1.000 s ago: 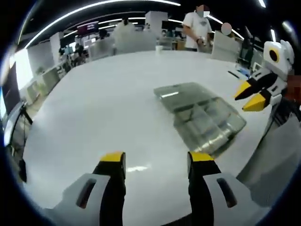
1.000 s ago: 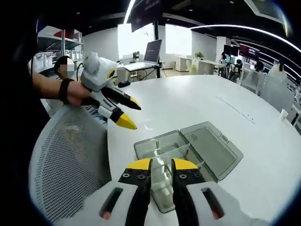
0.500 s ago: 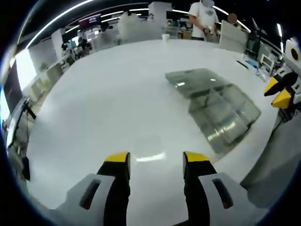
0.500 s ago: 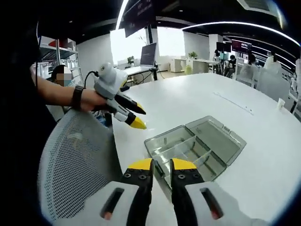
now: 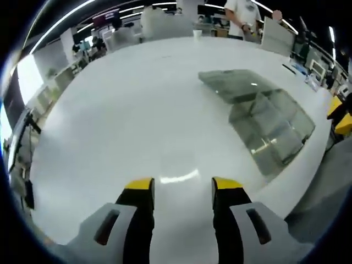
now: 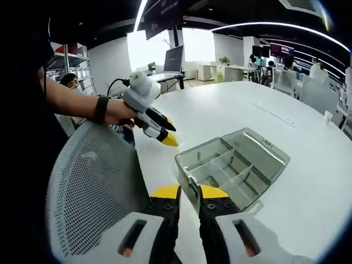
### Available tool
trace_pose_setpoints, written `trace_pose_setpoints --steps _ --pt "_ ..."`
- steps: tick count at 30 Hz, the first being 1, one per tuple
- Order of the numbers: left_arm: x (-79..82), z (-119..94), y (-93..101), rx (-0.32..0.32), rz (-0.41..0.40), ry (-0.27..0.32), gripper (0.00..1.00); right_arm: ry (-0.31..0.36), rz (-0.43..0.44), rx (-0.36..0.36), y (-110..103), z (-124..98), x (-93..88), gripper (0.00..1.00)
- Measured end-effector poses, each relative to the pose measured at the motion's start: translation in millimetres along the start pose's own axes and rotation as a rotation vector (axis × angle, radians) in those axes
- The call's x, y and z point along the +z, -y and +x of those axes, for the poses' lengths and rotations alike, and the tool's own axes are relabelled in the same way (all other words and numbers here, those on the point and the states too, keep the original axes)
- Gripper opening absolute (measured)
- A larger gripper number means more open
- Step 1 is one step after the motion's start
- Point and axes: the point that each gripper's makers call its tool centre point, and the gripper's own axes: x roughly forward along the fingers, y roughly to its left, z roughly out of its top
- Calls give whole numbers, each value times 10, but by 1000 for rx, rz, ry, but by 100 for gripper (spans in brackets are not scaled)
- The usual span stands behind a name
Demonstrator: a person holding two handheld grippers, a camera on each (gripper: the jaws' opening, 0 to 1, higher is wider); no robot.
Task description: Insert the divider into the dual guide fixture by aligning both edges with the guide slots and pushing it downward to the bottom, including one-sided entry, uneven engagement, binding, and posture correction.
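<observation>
Two grippers frame the clear compartment box [image 6: 234,168] on the white table [image 5: 126,110]: the left gripper [image 5: 181,190] hovers over bare tabletop with its jaws wide and holding nothing, a person's hand [image 6: 118,111] gripping it off the box's far corner. The right gripper [image 6: 188,192] sits at the box's near corner, jaws narrowed on a thin clear divider [image 6: 193,190] standing on edge. Smoky and see-through, the box lies open, its lid [image 6: 264,148] flat beside the partitioned tray, long axis running diagonally away from the right gripper.
</observation>
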Motion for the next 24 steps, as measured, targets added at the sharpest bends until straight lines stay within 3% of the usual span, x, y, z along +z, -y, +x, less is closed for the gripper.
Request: trace_pose_setpoints --steps 4,10,14,19,22,24 --pt "-63 54 6 0 -4 -26 38 2 18 7 -5 12 -21 8" --pt "-24 69 16 -2 -12 -19 34 -4 19 5 -3 24 -27 8" --pt "-9 84 9 0 -28 -22 33 -18 -21 -16 10 26 -12 4" --pt "11 97 15 -5 -33 -19 31 -19 -2 -1 -32 44 -13 6" --pt "12 93 11 -8 -42 -14 30 14 63 12 -61 57 1 7" --pt "13 89 9 -16 -47 -5 30 13 48 6 -63 56 -6 7"
